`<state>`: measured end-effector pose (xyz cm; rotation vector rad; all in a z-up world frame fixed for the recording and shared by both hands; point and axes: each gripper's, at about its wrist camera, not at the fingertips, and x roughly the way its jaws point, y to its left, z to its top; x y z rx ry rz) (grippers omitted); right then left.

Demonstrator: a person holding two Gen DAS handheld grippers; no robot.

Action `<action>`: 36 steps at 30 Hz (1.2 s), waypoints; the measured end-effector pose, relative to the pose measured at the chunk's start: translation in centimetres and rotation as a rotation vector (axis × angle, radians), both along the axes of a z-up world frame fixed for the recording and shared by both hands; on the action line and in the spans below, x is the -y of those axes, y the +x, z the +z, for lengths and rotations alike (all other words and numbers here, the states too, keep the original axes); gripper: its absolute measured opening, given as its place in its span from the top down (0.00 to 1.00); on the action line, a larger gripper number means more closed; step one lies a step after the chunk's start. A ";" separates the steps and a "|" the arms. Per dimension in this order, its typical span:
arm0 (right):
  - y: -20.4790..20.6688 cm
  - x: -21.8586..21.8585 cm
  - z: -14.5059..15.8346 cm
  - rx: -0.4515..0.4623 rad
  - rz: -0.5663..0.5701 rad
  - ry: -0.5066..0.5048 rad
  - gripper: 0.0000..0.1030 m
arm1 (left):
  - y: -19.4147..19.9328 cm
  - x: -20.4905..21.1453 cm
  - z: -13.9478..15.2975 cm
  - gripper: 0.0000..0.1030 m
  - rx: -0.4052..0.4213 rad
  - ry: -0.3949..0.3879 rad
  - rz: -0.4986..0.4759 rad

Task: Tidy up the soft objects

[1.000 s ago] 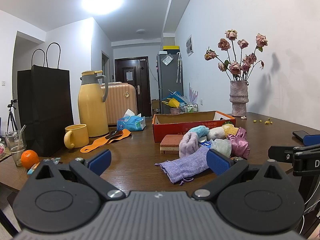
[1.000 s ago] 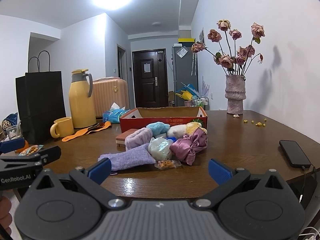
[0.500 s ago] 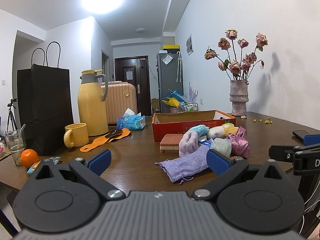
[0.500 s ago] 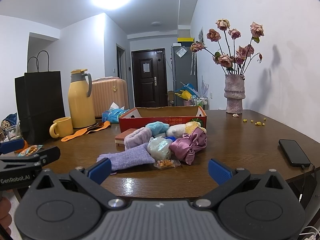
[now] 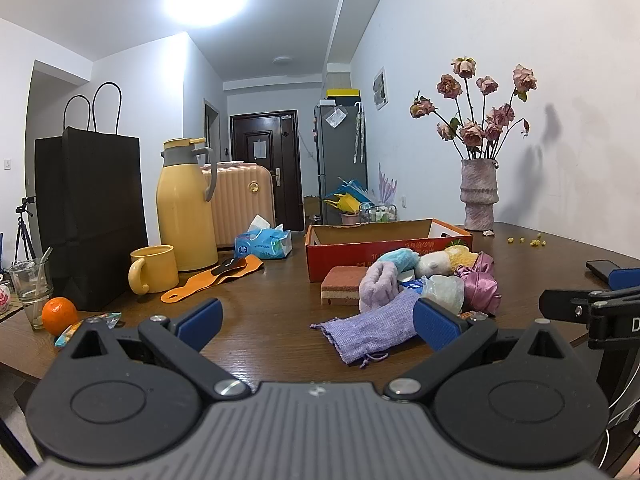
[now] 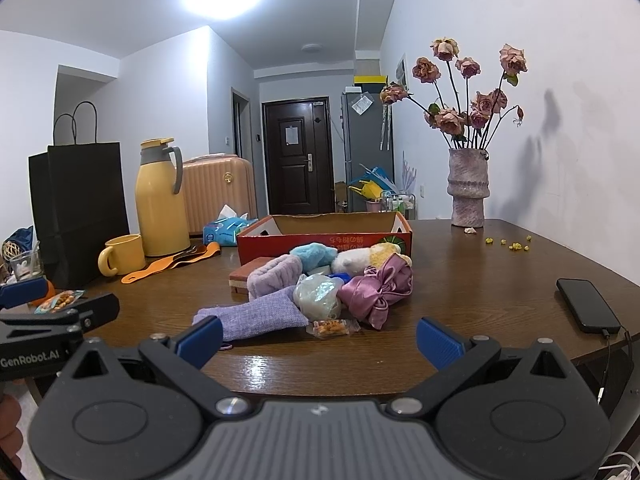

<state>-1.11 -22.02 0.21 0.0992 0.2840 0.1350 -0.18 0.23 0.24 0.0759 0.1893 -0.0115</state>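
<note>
I have both tools hanging short of the table edge, neither touching anything. The left gripper (image 5: 316, 320) has its jaws spread wide and empty; the right gripper (image 6: 318, 338) is the same, released with nothing between the pads.

The soft things sit in one heap at mid-frame on the table (image 6: 480, 280), just in front of the red box (image 6: 324, 234), whose open top looks empty from here. Nearest me lies the purple pouch (image 6: 256, 318), flat, with its drawstring end toward the lower left. Behind it are a lilac band (image 6: 272, 276), a pale bag (image 6: 318, 296), a pink satin scrunchie (image 6: 378, 290), a blue plush (image 6: 314, 254) and a white-and-yellow plush (image 6: 372, 256). A sponge (image 6: 244, 276) rests at the heap's left edge.

I judge all of it light and limp. The pouch will fold and drape, so I would pinch it at mid-length. The satin probably slips; its knotted middle is the safest hold. The pale bag looks crinkly and may squirm.
</note>
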 end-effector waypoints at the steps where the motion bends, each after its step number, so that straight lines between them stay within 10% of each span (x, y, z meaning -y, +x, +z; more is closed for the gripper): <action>1: 0.0 0.0 0.0 0.000 0.000 0.000 0.00 | 0.0 -0.1 0.0 0.00 -0.001 -0.001 0.001; 17: 0.2 0.1 0.0 0.000 -0.002 -0.001 0.00 | 0.6 -0.4 -0.2 0.00 -0.017 -0.002 0.009; 24: 1.8 -0.3 -1.4 0.177 0.000 -0.125 0.00 | 4.1 -1.0 -1.5 0.00 -0.106 -0.012 0.014; 30: 8.5 0.6 -3.2 -0.105 0.151 0.023 0.01 | 10.4 -2.4 -3.5 0.03 -0.260 -0.151 -0.012; 36: 14.8 -0.3 -3.5 -0.154 0.230 0.120 0.27 | 16.5 -3.4 -4.9 0.35 -0.407 -0.319 -0.055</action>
